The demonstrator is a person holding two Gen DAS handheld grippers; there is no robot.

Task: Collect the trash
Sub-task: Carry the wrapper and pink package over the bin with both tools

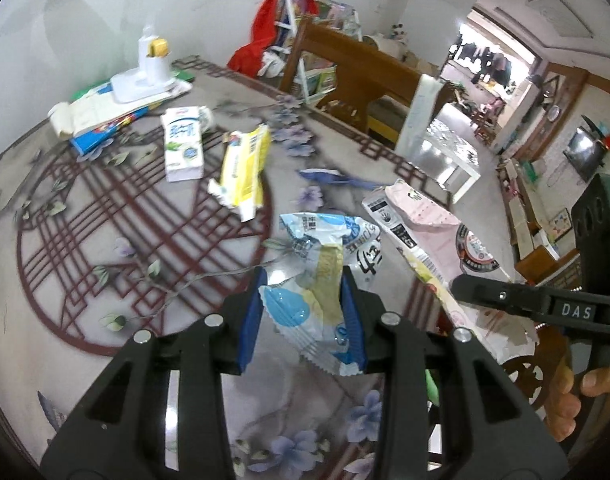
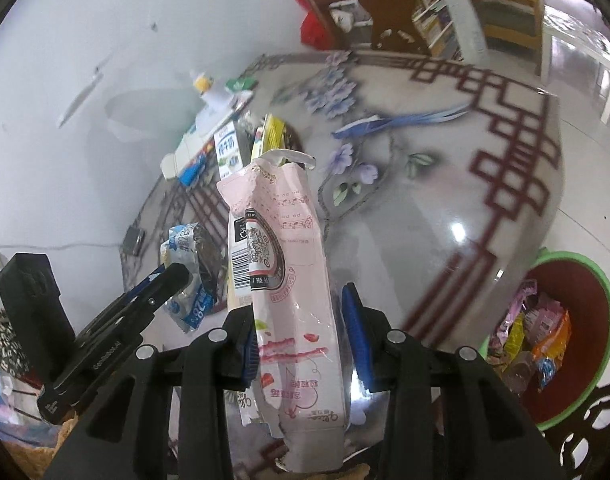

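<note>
My left gripper is shut on a blue-and-white snack wrapper, holding it just above the patterned table. My right gripper has a pink torn snack bag standing between its blue pads; a gap shows at the right pad. The pink bag also shows in the left wrist view, with the right gripper's finger on it. A yellow wrapper and a white milk carton lie on the table further back. A green-rimmed bin with several wrappers stands below the table's edge at right.
A white stand sits on papers and a blue box at the table's far left. A wooden chair stands behind the table. A dark phone lies by the wall.
</note>
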